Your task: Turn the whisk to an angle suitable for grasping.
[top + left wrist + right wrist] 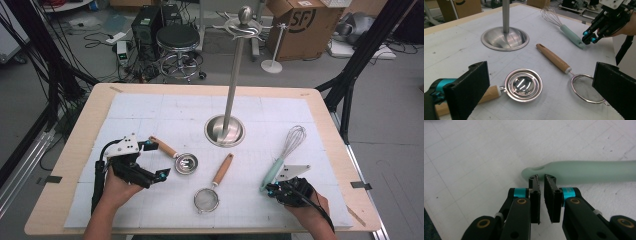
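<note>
My left gripper (156, 160) (540, 75) stands wide open just above the mat, its jaws either side of a small steel slotted spoon (185, 163) (524, 85). The spoon's wooden handle (162, 146) (489, 94) passes by the left jaw. My right gripper (272, 189) (541, 178) is shut with nothing in it. Its tips sit right at the end of the whisk's mint-green handle (272, 172) (584, 171). The whisk's wires (294, 137) (550, 15) point toward the far side. A mesh strainer (206, 199) (585, 88) with a wooden handle (223, 170) (552, 58) lies between the two grippers.
A tall steel stand (235, 75) with hooks at its top rises from a round base (225, 131) (504, 38) at mid-table. A white gridded mat (150, 107) covers the wooden table. Beyond the table are a stool (177, 37), cardboard boxes and cables.
</note>
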`<state>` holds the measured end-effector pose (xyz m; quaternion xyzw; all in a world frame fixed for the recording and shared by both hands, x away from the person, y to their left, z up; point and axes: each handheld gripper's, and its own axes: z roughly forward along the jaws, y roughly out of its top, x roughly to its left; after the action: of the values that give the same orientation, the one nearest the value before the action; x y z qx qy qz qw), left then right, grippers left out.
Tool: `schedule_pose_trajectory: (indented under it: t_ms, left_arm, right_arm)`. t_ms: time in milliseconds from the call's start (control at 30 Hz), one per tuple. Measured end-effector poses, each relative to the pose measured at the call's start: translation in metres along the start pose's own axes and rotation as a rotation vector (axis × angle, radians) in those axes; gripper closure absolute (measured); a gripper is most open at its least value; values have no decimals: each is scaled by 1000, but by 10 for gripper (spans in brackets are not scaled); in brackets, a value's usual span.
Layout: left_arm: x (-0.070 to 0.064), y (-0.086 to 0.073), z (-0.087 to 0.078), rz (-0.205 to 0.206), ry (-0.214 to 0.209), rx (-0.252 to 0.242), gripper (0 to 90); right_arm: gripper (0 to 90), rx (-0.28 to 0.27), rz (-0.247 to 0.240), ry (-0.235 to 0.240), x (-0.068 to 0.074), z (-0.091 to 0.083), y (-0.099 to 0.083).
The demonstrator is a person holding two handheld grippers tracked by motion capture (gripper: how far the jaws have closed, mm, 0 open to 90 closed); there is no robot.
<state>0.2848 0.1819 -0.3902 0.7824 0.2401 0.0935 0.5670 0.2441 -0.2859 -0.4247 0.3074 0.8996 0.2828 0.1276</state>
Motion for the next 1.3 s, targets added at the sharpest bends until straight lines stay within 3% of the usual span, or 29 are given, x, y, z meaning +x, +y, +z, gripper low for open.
schedule_pose_trajectory:
  t_ms: [333,633,700,1300]
  left_arm:
    - [0,0,1,0,1,4,17]
    - [0,0,2,4,-3,9,16]
    - [0,-1,2,3,-3,9,16]
    - [0,-1,0,-1,1,6,17]
  right_arm:
    - [824,21,-4,5,2,5,0]
    - [783,5,-36,31,6,15,15]
    - [757,4,-58,15,5,14,19]
    - [663,-26,-45,-7,1,8,23]
